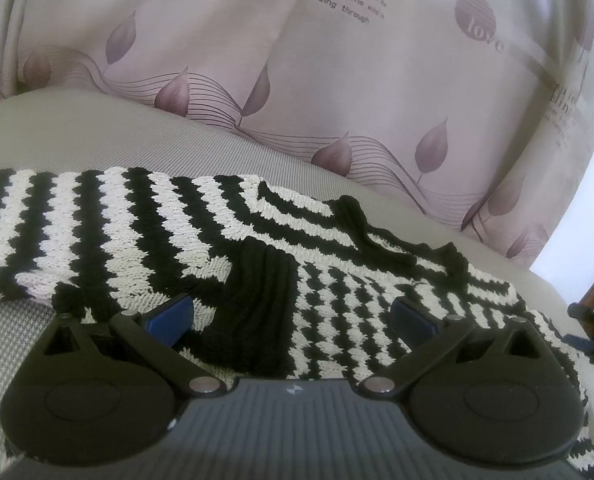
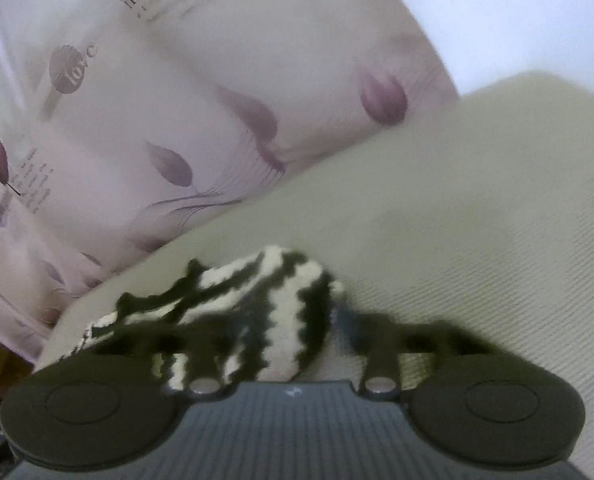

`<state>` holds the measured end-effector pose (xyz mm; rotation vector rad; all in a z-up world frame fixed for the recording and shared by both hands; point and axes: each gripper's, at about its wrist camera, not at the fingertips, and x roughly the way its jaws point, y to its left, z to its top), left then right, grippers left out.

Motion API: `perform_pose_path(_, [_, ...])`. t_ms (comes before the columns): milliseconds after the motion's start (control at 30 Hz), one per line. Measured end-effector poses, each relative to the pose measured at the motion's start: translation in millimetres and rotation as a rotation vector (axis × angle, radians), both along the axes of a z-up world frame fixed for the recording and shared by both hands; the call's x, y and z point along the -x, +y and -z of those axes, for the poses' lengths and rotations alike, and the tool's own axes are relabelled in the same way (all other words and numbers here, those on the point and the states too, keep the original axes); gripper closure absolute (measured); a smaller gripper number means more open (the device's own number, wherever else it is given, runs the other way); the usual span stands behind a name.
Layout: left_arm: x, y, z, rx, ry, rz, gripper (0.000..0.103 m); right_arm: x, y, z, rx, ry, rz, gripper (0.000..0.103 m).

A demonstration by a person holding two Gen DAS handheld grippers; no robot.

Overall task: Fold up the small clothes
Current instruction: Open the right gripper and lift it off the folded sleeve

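Here, black-and-white striped knitted sweater (image 1: 257, 240) spread on grey woven cushion (image 1: 97, 136), before pale lilac leaf-printed curtain (image 1: 217, 40). Left gripper (image 1: 293, 320) low over the knit, fingers spread wide. Right gripper (image 2: 297, 344) blurred, sweater bunched between fingers; grip indeterminable.

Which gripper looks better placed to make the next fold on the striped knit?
Probably left: the left gripper is open over the striped knit. Right gripper view is blurred; its grip cannot be told.
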<state>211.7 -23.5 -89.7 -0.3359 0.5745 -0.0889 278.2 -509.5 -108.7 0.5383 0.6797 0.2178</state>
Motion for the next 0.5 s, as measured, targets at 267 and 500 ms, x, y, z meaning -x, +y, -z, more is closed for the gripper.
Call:
perform_pose_path(267, [-0.3,-0.1,0.3,0.001,-0.001,0.0,0.0,-6.7,56.7,-1.7,0.414,-0.093,-0.042,0.09])
perform_pose_path(500, [-0.8,0.5,1.3,-0.007,0.001,0.002,0.0,-14.7,23.6,11.9,0.29,-0.055,-0.03,0.085])
